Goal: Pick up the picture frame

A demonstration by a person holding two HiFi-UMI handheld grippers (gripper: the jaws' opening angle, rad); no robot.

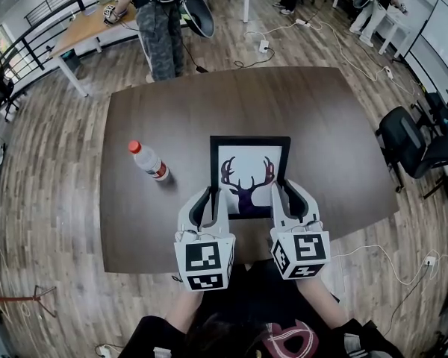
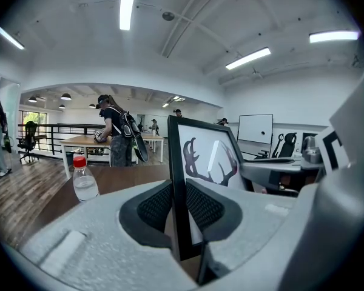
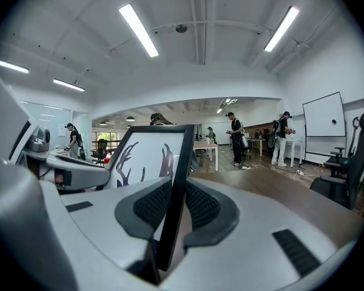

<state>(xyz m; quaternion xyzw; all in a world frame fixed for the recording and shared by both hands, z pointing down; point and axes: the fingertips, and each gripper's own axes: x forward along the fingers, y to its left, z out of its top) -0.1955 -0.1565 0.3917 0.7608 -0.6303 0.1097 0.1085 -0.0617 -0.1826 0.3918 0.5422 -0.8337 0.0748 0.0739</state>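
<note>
**Frame gripped at both side edges**

The picture frame [image 1: 250, 171], black with a deer-antler print, sat over the near middle of the brown table [image 1: 328, 125], print facing up toward the head camera. The left gripper [image 1: 208, 198] was clamped on its left edge and the right gripper [image 1: 290, 197] on its right edge, pads pressing the black border in both gripper views. Couldn't tell if the frame's lower edge touched the table. A water bottle [image 1: 148, 160] with a red cap lay left of the frame, apart from it.
</note>
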